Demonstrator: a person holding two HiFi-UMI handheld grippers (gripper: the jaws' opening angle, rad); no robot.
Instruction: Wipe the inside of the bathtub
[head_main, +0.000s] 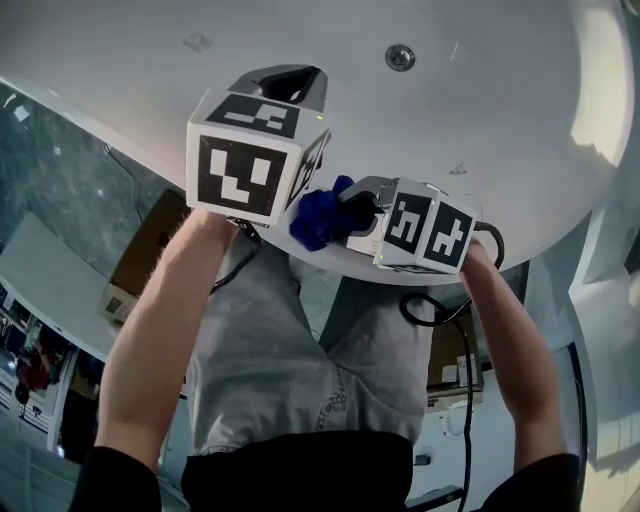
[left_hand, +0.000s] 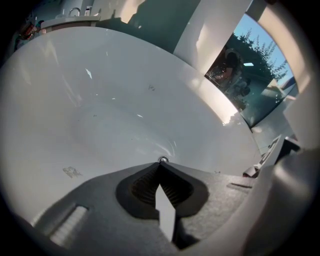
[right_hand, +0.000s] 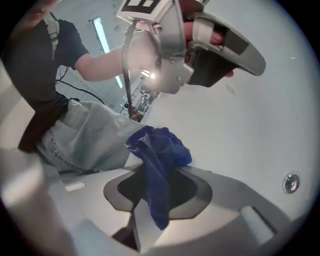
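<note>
Here, right gripper clamped on blue cloth over the bathtub rim (pinch plain only in its own view), left gripper with jaws together over the bathtub's inside.

Bathroom: white bathtub, drain.

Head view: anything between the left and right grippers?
Only the blue cloth, bunched up and clamped by the right gripper, beside the left gripper. The head view shows it between them; the right gripper view confirms the clamp.
</note>
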